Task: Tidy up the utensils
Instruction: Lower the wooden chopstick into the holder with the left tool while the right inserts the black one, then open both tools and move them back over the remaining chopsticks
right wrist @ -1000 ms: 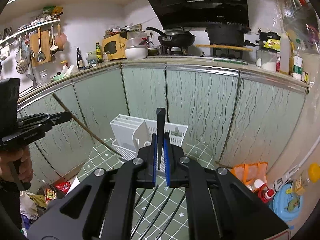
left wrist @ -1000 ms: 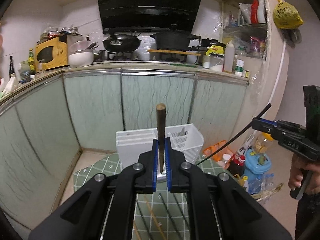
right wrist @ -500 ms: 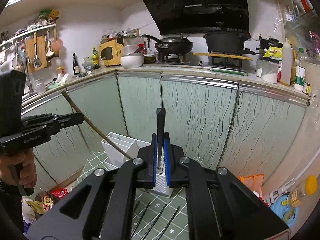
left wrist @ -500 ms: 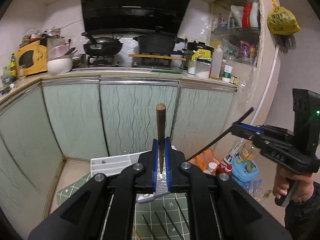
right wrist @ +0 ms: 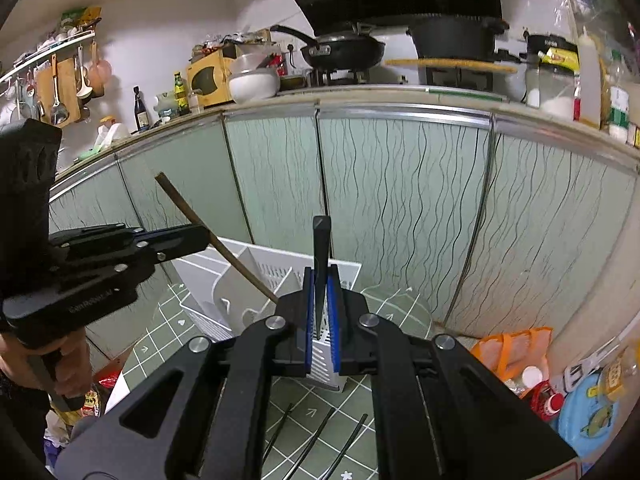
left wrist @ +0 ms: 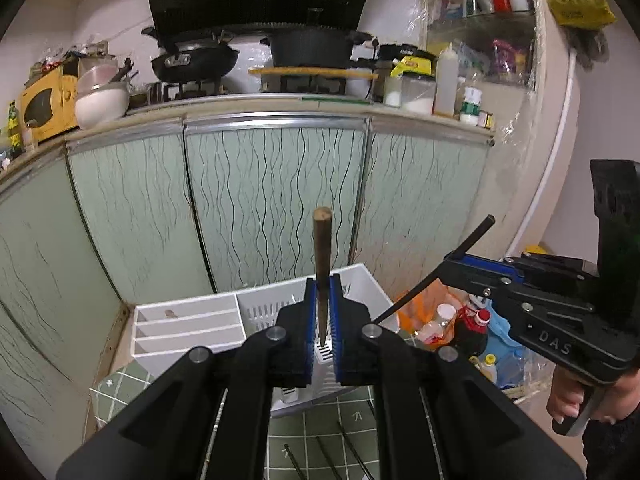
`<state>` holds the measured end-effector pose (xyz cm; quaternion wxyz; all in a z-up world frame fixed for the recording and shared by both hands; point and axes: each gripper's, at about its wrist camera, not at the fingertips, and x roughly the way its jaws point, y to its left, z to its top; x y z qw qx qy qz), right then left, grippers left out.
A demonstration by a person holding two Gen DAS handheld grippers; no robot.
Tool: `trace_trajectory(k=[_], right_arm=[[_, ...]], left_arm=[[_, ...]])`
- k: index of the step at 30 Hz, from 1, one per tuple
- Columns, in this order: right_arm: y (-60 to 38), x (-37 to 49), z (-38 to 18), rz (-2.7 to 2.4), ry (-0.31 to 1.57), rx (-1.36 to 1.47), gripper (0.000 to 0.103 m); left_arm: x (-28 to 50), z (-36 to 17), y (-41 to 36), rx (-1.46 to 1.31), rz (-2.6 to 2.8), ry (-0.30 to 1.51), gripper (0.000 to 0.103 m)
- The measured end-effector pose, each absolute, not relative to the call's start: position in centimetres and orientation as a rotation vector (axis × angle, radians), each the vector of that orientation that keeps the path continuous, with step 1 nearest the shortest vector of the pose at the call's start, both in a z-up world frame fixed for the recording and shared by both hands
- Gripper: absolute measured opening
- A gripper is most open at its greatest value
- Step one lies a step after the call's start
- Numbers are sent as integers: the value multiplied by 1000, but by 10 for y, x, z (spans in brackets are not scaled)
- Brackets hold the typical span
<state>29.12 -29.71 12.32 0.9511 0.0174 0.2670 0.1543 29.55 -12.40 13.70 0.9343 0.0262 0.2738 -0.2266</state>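
Kitchen cabinets (left wrist: pixel 276 204), white organizer (left wrist: pixel 188 328), gripped chopsticks (left wrist: pixel 322 256)

a utensil organizer (left wrist: pixel 188 328) sits on a gridded mat (left wrist: pixel 320 432), with a run of cabinet doors (left wrist: pixel 276 200) behind it. the organizer has narrow slots on its left side and a slotted basket section (left wrist: pixel 276 308) on its right. three loose chopsticks (right wrist: pixel 316 440) lie on the mat in front of the organizer. a countertop (left wrist: pixel 280 100) runs above the doors, with a wok (left wrist: pixel 192 62) and a pot (left wrist: pixel 312 46) on a stove. bottles and bags (left wrist: pixel 460 328) crowd the floor to the right of the organizer.
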Motion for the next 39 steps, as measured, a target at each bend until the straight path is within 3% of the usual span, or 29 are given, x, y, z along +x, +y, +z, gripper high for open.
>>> trace_trajectory(k=[14, 16, 17, 18, 19, 20, 21, 23, 25, 27, 39], right_arm=[[-294, 294, 94, 311, 567, 29, 6], [-295, 291, 95, 314, 566, 30, 11], [-296, 290, 96, 313, 566, 30, 27], [-298, 287, 98, 308, 556, 36, 47], [-299, 285, 99, 309, 553, 43, 51], [-300, 283, 100, 311, 553, 46, 51], [-302, 280, 101, 308, 551, 47, 54], [-305, 272, 104, 300, 541, 46, 68], [-308, 266, 107, 300, 543, 52, 74], [-310, 257, 109, 293, 535, 44, 92], [-313, 221, 104, 281, 558, 27, 95]], left_arm=[[301, 103, -133, 89, -457, 611, 9], [299, 104, -133, 88, -450, 612, 10], [298, 104, -132, 86, -447, 611, 17], [297, 106, -131, 87, -440, 606, 43], [294, 108, -130, 91, -425, 590, 63], [290, 110, -128, 92, -411, 568, 91], [283, 114, -125, 89, -398, 525, 94], [275, 120, -121, 92, -406, 506, 94], [269, 125, -117, 100, -394, 503, 97], [263, 128, -113, 101, -403, 493, 99], [226, 124, -92, 152, -397, 511, 99]])
